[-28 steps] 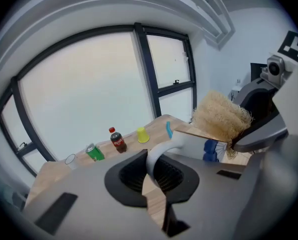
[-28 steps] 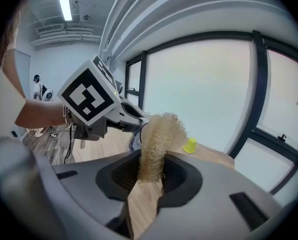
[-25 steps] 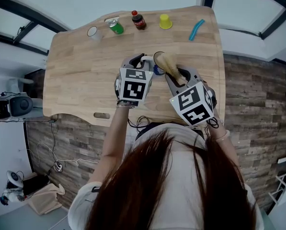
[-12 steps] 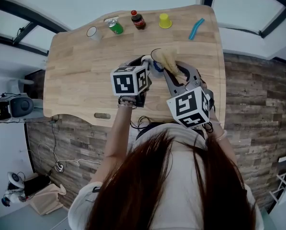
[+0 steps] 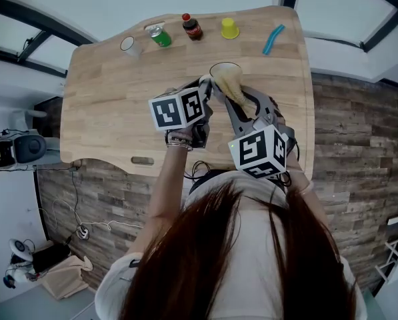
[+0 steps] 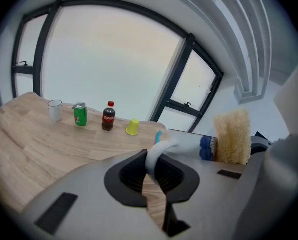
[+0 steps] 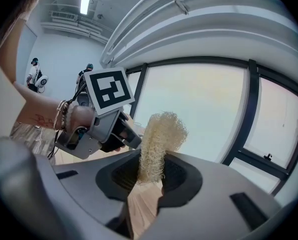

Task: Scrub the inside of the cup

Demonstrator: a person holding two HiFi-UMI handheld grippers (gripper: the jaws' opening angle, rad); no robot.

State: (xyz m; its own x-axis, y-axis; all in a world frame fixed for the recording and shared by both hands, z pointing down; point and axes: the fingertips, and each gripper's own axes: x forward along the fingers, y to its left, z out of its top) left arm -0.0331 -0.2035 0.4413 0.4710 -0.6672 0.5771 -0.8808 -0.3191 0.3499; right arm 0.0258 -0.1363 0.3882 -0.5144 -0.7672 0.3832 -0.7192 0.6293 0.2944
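A white cup (image 5: 217, 85) with a blue band is held off the table and tilted, its rim (image 5: 225, 65) facing away from me. My left gripper (image 5: 209, 91) is shut on its white handle (image 6: 158, 151). My right gripper (image 5: 242, 102) is shut on a tan loofah scrubber (image 5: 229, 82), whose far end sits at the cup's mouth. In the left gripper view the loofah (image 6: 232, 136) stands against the cup's blue end (image 6: 205, 148). In the right gripper view the loofah (image 7: 156, 144) rises from between the jaws of the right gripper (image 7: 149, 176) and hides the cup. How deep it reaches cannot be seen.
Along the far edge of the wooden table (image 5: 112, 112) stand a clear glass (image 5: 129, 45), a green can (image 5: 161, 37), a cola bottle (image 5: 192, 27) and a yellow cup (image 5: 230, 29). A blue object (image 5: 273, 40) lies at the far right. The table's near edge is just under my hands.
The left gripper has rolled to the left, tipping the cup so its rim sits farther from me. The right gripper has followed, and the loofah stays at the cup's mouth.
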